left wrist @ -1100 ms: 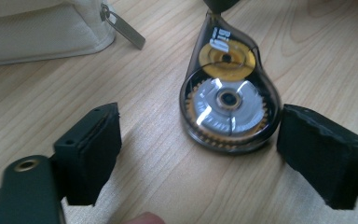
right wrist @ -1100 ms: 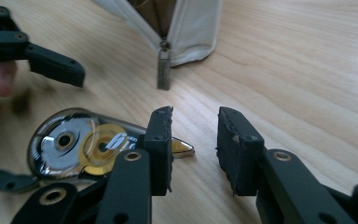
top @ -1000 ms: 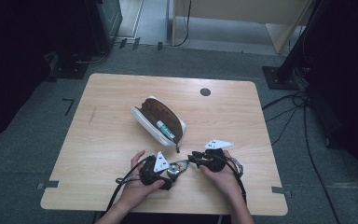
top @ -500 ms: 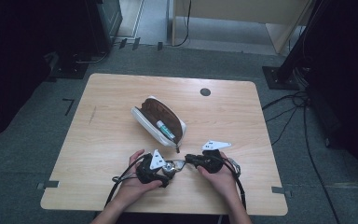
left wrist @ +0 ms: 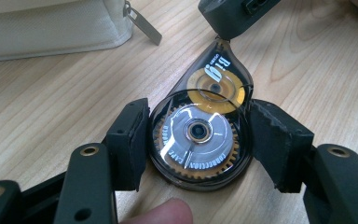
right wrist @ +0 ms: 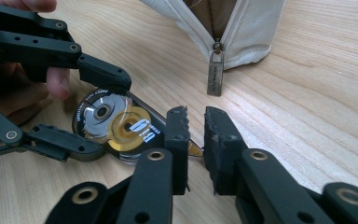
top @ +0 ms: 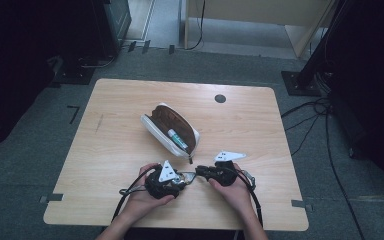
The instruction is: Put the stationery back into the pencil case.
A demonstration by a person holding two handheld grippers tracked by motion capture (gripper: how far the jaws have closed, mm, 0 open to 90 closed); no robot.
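A clear teardrop-shaped correction tape dispenser [left wrist: 198, 135] with a silver and a gold wheel lies on the wooden table [top: 130, 100] near its front edge. My left gripper [left wrist: 198, 140] has just been closing. Its pads [left wrist: 130, 140] now press on both sides of the dispenser's round end [right wrist: 114, 123]. My right gripper [right wrist: 196, 135] is shut on the dispenser's narrow tip, as the left gripper view shows [left wrist: 221, 32]. In the high view the left gripper [top: 182, 177] and right gripper [top: 198, 173] meet tip to tip, with the dispenser [top: 187, 176] between them.
An open white pouch [top: 172, 131] with a brown lining lies just behind the grippers, with a green-and-white tube [top: 177, 139] inside. Its metal zip pull [right wrist: 214, 72] rests on the table close to the dispenser. A black round cap [top: 220, 98] sits at the far edge. Cables [top: 310, 115] run over the floor at the right.
Both hands stay almost where they were at the table's front. The pouch has not moved.
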